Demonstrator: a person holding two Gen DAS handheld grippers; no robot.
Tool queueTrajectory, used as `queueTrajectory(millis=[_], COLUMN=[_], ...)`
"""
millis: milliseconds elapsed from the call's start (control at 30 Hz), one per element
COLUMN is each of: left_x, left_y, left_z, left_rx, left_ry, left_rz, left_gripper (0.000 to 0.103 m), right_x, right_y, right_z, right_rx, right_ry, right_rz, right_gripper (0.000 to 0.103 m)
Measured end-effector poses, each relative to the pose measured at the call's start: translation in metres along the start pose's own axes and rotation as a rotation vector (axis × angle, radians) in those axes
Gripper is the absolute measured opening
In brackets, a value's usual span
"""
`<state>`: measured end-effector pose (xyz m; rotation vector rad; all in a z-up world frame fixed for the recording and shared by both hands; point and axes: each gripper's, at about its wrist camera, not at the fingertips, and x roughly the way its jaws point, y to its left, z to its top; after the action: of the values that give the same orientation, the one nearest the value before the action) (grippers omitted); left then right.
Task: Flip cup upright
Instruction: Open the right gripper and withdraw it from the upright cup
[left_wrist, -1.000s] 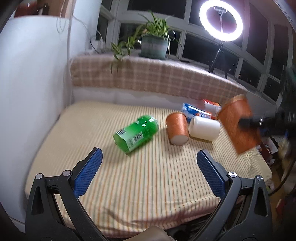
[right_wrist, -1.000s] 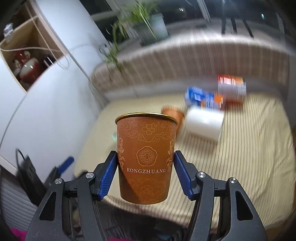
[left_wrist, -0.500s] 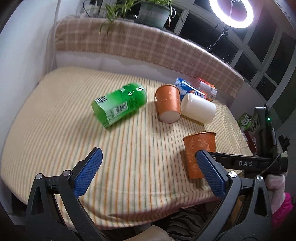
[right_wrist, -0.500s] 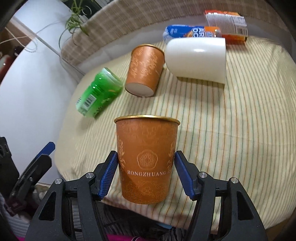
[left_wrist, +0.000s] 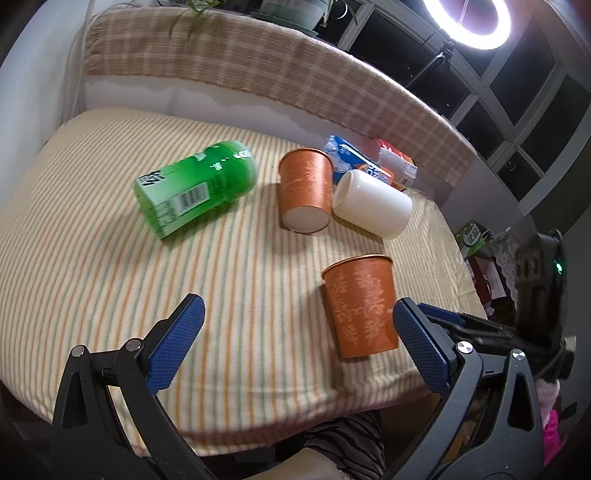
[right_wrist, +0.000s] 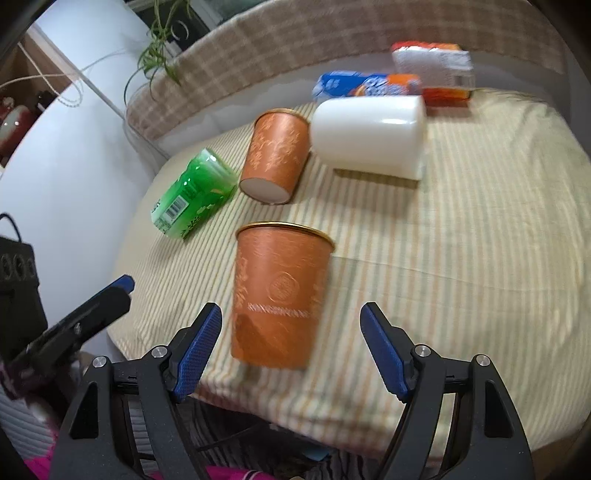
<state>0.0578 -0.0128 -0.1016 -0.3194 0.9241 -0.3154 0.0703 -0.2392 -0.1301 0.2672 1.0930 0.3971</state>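
Left wrist view: the left gripper (left_wrist: 295, 347) fills the lower edge, its two blue-padded fingers (left_wrist: 176, 347) spread wide apart with nothing between them. Beyond it lies a table covered in a striped cloth (left_wrist: 92, 266). An orange paper cup (left_wrist: 360, 306) stands upright on the cloth near the front right edge, gold rim up. Just to its right, partly hidden behind the left gripper's right finger, the dark body of the right gripper (left_wrist: 461, 325) reaches in from the side; its tips cannot be made out here. Farther back, a green can (left_wrist: 195, 188) lies on its side. A second orange cup (left_wrist: 304, 190) lies on its side with its white base facing the camera, touching a white cup (left_wrist: 373, 203) that also lies down. Behind them are a blue snack packet (left_wrist: 347, 158) and a red and white packet (left_wrist: 397, 164). A ring light (left_wrist: 467, 22) glows at the top right.

Right wrist view: the right gripper (right_wrist: 291, 350) has its blue fingers (right_wrist: 199, 347) open, one on each side of the upright orange paper cup (right_wrist: 280, 299), with a visible gap on both sides. The cup is slightly blurred and stands near the front edge of the striped cloth (right_wrist: 461, 240). Behind it lie the second orange cup (right_wrist: 277, 155), the green can (right_wrist: 194, 195), the white cup (right_wrist: 369, 136) and both packets (right_wrist: 365, 85). The left gripper (right_wrist: 103, 299) shows at the left edge.
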Motion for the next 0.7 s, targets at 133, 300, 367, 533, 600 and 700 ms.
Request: queueTrajectory(millis=[133, 300, 367, 533, 600, 700], left_x=[0.009, 0.026, 0.034, 0.052, 0.058, 0.067], left_y=[-0.010, -0.021, -0.024, -0.028, -0.030, -0.032], left_z=[0.003, 0.006, 0.008, 0.011, 0.012, 0.012], left_rx=[0.004, -0.004, -0.017, -0.058, -0.062, -0.060], left_ry=[0.022, 0.071, 0.099, 0.159, 0.170, 0.189], left_rz=[-0.021, -0.063, -0.088, -0.131, -0.129, -0.132], left_gripper=[0.103, 0.103, 0.103, 0.103, 0.103, 0.103], right_x=[-0.026, -0.056, -0.067, -0.087, -0.093, -0.101], right_y=[-0.009, -0.019, -0.023, -0.031, -0.034, -0.037], right_z=[-0.014, -0.030, -0.037, -0.055, -0.062, -0.071], right_rx=[-0.015, -0.040, -0.047, -0.035, -0.024, -0.007], right_ry=[-0.061, -0.149, -0.182, -0.261, -0.284, -0.305], right_rz=[-0.065, -0.165, -0.207, -0.300, -0.323, -0.346], right_gripper=[0.077, 0.077, 0.077, 0.077, 0.077, 0.077])
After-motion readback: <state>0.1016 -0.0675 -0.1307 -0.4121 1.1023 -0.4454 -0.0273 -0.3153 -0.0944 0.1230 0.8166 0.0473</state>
